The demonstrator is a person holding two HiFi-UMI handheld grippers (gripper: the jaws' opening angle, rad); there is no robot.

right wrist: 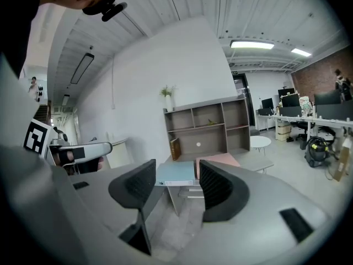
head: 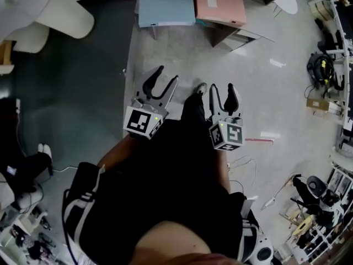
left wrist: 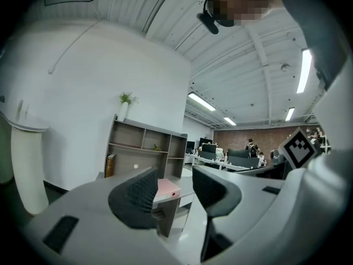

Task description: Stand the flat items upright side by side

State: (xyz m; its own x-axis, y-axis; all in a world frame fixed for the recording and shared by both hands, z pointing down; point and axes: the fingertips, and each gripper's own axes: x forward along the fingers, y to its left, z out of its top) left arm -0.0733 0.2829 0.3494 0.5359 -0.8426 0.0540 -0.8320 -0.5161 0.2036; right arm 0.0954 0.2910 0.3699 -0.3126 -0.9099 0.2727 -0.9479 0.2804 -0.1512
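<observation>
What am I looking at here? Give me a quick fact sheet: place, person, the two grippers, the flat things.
Place: office, grey floor
Person: standing, a gripper in each hand
Left gripper: open, empty
Right gripper: open, empty
Blue folder: lying flat on the desk ahead
Pink folder: lying flat to the right of the blue one
Progress: neither folder stands upright yet

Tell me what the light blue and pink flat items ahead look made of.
The light blue flat item: probably matte card or plastic, like a box file; even, glare-free face, pale edge. The pink flat item: likely the same; matte, small pale label.
</observation>
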